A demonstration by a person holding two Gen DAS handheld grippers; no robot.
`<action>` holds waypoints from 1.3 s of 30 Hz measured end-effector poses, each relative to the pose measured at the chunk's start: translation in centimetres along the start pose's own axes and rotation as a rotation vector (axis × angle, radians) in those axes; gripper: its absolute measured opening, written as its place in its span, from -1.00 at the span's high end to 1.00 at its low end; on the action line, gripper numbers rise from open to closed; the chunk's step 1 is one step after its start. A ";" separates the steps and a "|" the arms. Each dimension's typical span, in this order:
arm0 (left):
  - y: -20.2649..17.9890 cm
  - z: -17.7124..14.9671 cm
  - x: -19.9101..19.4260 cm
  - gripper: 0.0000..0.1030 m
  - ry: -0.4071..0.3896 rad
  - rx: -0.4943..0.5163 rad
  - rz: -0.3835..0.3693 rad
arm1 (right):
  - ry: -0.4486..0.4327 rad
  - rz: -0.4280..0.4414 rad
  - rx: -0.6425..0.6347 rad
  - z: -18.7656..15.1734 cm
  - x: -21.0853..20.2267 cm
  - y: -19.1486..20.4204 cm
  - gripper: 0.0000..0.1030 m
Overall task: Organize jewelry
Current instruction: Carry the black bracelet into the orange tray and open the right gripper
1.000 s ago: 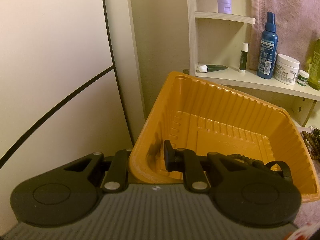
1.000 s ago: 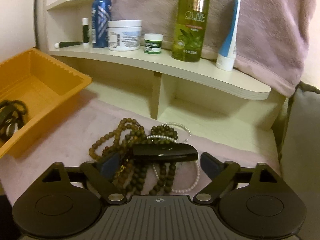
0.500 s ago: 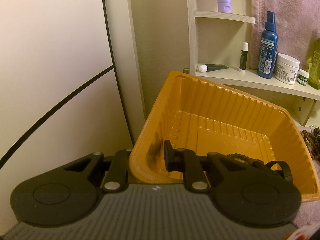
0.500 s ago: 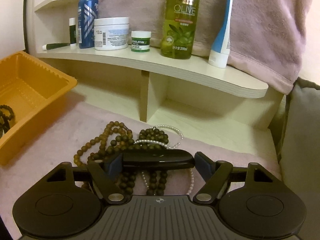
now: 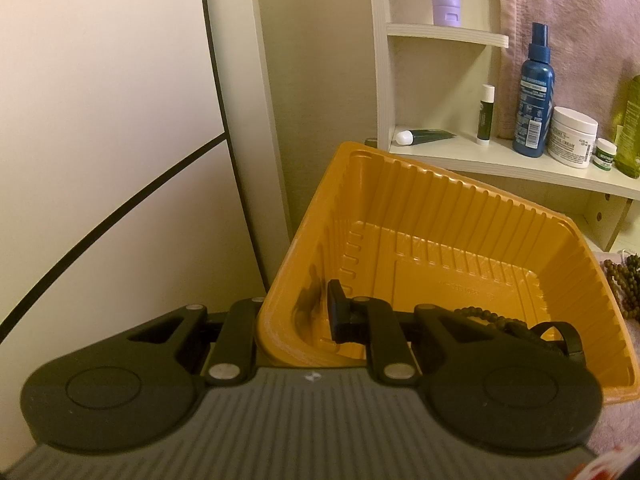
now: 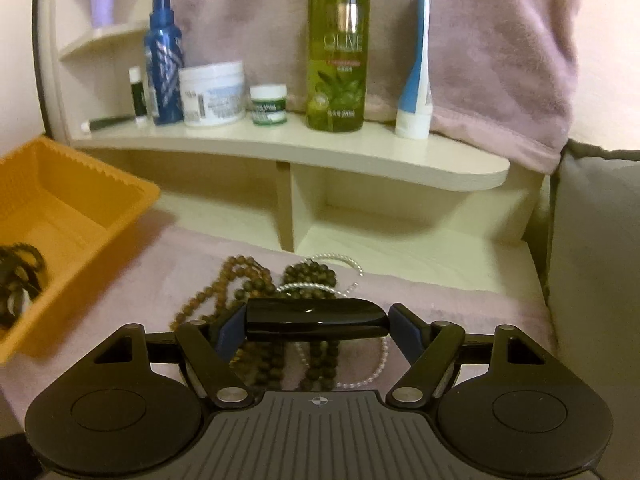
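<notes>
My left gripper point(image 5: 294, 316) is shut on the near-left wall of the orange plastic tray point(image 5: 460, 216), one finger inside and one outside. Dark bead strings and a black band point(image 5: 516, 326) lie in the tray's near corner. My right gripper point(image 6: 316, 326) is shut on a glossy black bar-shaped hair clip point(image 6: 316, 318), held lengthwise between the pads above the pile. Below it lie brown bead bracelets point(image 6: 240, 280), dark bead strings point(image 6: 312, 272) and a white pearl strand point(image 6: 344, 260) on the pink cloth. The tray also shows at the left in the right wrist view point(image 6: 80, 200).
A cream shelf point(image 6: 320, 152) behind the pile carries a blue spray bottle point(image 6: 164, 60), white jar point(image 6: 212, 94), small green jar point(image 6: 269, 104), olive bottle point(image 6: 338, 48) and blue-white tube point(image 6: 416, 72). A pink towel point(image 6: 500, 60) hangs behind. A grey cushion point(image 6: 596, 260) stands at right.
My right gripper closed on the black hair clip and lifted it off the bead pile, tilting up and back. The left gripper and tray stayed still.
</notes>
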State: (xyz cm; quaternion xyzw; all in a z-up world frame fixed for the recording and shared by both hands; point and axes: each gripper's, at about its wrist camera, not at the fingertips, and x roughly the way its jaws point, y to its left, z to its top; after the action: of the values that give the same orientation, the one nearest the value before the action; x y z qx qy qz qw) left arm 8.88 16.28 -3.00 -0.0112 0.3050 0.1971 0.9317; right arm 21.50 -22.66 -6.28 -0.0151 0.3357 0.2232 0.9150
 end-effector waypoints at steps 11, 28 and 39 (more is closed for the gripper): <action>0.0 0.0 -0.3 0.70 -0.009 0.004 -0.005 | -0.057 0.202 0.042 2.7 -4.5 6.2 -0.46; 0.6 -0.1 -0.3 0.71 -0.014 -0.014 -0.038 | 0.001 0.474 -0.124 4.7 -0.6 22.1 -0.46; 0.7 -0.1 -0.3 0.71 -0.018 -0.017 -0.057 | 0.041 0.452 -0.189 4.4 3.0 24.3 -0.47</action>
State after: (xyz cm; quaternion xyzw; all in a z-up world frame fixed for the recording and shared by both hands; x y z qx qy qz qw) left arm 8.38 16.83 -2.82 -0.0262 0.2943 0.1731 0.9396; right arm 16.08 1.19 -1.75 -0.0294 0.3267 0.4524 0.8293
